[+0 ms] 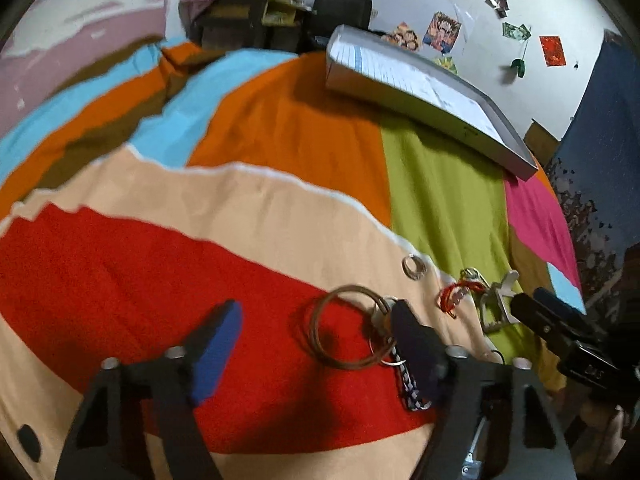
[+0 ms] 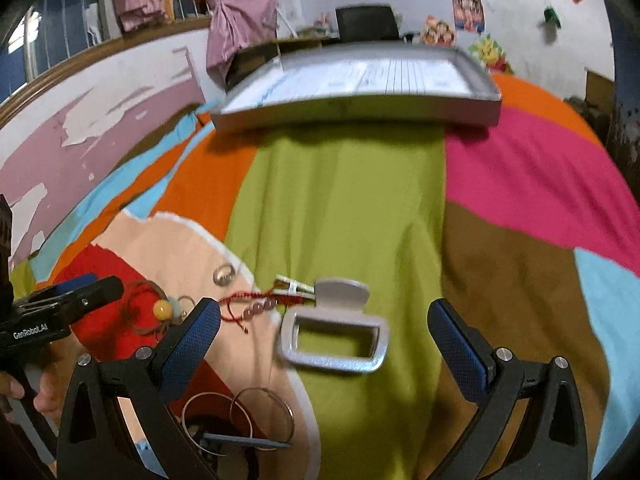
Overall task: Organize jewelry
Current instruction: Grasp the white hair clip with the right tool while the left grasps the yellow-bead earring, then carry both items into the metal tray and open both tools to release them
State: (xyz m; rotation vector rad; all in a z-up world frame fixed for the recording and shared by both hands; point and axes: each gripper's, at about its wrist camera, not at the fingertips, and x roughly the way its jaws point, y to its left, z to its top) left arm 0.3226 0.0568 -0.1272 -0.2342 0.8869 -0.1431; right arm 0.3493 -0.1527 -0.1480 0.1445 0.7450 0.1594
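Jewelry lies on a many-coloured bedspread. In the left wrist view my left gripper is open, low over the red patch, with thin brown bangles against its right finger and a black-and-white chain under it. A silver ring, a red cord bracelet and a silver hair claw lie to the right. In the right wrist view my right gripper is open around the silver hair claw. The red cord bracelet, the ring and several bangles lie to its left.
A grey tray-like jewelry box with white lined compartments sits at the far side of the bed, also in the right wrist view. A yellow bead lies by the left gripper's body. Walls with posters and a dark chair stand behind.
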